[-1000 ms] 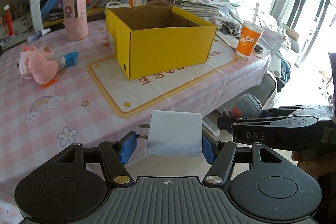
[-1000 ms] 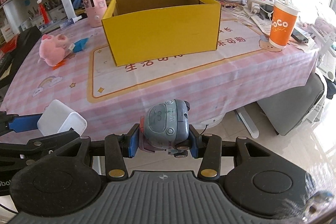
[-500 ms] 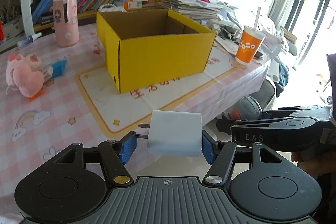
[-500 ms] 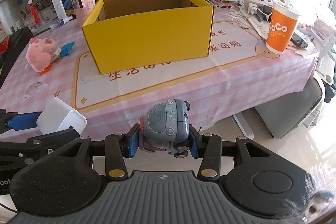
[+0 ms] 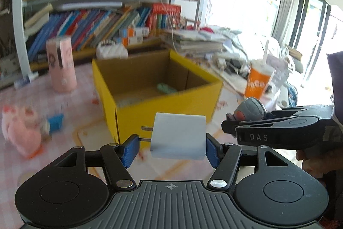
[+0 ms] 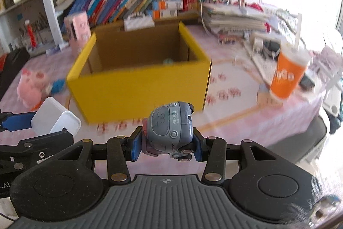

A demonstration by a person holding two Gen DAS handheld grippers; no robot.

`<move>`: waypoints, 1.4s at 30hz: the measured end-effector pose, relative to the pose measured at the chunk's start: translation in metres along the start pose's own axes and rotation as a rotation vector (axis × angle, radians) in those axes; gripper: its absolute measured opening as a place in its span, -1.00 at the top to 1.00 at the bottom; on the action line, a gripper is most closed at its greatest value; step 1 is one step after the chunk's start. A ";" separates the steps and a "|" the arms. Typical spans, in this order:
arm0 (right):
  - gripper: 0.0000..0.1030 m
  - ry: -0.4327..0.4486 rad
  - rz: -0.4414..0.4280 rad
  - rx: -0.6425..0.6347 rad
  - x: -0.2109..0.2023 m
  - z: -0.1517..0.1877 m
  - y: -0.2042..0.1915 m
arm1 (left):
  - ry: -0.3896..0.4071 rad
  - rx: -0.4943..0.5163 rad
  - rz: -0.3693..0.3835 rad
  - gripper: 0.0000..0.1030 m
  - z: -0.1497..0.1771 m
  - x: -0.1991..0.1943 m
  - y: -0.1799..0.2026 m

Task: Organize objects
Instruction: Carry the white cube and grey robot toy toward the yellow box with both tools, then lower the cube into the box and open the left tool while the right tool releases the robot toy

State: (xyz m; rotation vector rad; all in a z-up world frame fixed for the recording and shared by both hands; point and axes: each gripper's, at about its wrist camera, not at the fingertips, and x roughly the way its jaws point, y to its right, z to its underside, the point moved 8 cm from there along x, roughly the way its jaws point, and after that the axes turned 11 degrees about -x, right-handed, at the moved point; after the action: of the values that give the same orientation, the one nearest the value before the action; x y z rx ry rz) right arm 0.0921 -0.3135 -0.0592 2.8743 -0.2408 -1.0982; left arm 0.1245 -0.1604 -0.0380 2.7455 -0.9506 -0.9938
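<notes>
My left gripper [image 5: 171, 148] is shut on a white plug charger [image 5: 179, 137], its prongs pointing left. My right gripper [image 6: 167, 145] is shut on a grey-blue toy car [image 6: 169, 128]. Both are held in the air in front of the open yellow cardboard box [image 5: 163, 108], which also shows in the right wrist view [image 6: 141, 91]. A small green object [image 5: 166, 88] lies inside the box. The right gripper with the toy car [image 5: 249, 108] shows to the right in the left wrist view; the charger [image 6: 55, 120] shows at the left in the right wrist view.
On the pink checked tablecloth [image 5: 27, 164] lie a pink plush toy [image 5: 20, 134] and a blue item [image 5: 54, 120] left of the box. A pink cylinder [image 5: 61, 65] stands behind. An orange cup with straw [image 6: 288, 76] stands right. Bookshelves and paper stacks [image 6: 233, 16] are at the back.
Both grippers have risen and moved closer to the box, so its inside now shows. Each keeps hold of its object.
</notes>
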 end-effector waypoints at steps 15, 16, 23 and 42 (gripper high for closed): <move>0.17 0.168 -0.053 -0.102 0.049 -0.110 0.038 | 0.060 0.015 -0.125 -0.24 -0.067 0.073 -0.003; 0.17 0.168 -0.059 -0.109 0.054 -0.115 0.039 | 0.054 0.019 -0.133 -0.24 -0.067 0.078 -0.003; 0.17 0.141 -0.109 -0.165 0.093 -0.132 0.036 | -0.009 0.037 -0.189 -0.24 -0.063 0.118 -0.008; 0.17 -0.053 -0.277 -0.359 0.188 -0.132 -0.012 | -0.106 -0.002 -0.247 -0.26 -0.056 0.155 -0.026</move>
State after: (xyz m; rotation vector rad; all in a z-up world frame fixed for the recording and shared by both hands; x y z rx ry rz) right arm 0.3202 -0.3333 -0.0858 2.6071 0.3306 -1.1214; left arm 0.2647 -0.2360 -0.0869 2.8849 -0.6310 -1.1848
